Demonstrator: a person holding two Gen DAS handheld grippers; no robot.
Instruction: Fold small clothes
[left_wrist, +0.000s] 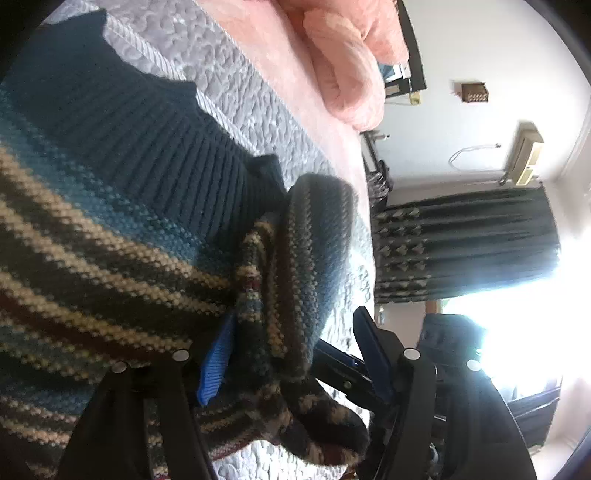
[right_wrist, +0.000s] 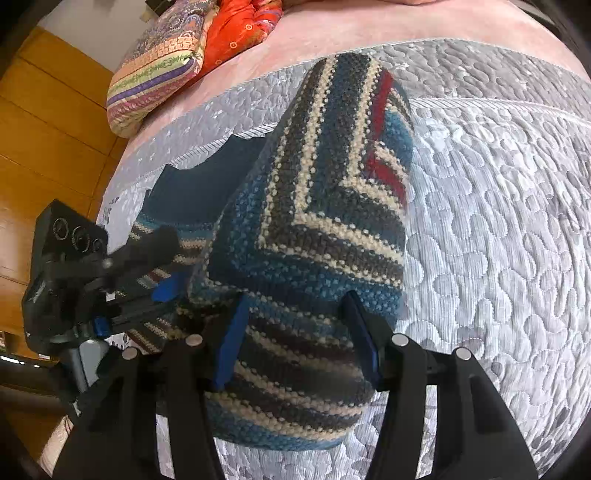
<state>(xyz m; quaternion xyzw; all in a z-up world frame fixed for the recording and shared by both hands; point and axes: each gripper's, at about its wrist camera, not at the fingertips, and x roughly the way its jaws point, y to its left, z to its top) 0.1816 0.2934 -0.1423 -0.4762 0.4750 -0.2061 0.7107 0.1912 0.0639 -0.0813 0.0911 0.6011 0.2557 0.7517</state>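
Left claw up close: matte black plastic arms flaring wide toward the camera, each capped with a pair of round silver screw heads. On the inner faces — ribbed bright-blue pads, the grooves clear on the near one. Behind its far finger, thin black linkage bars with small bolts. Right claw, same build: black angular arms with sunken panels, silver screws on top, smooth blue pads lining the inside. To its side, the other unit's black boxy body — three round dials on its face, with a blue clamp beneath it.
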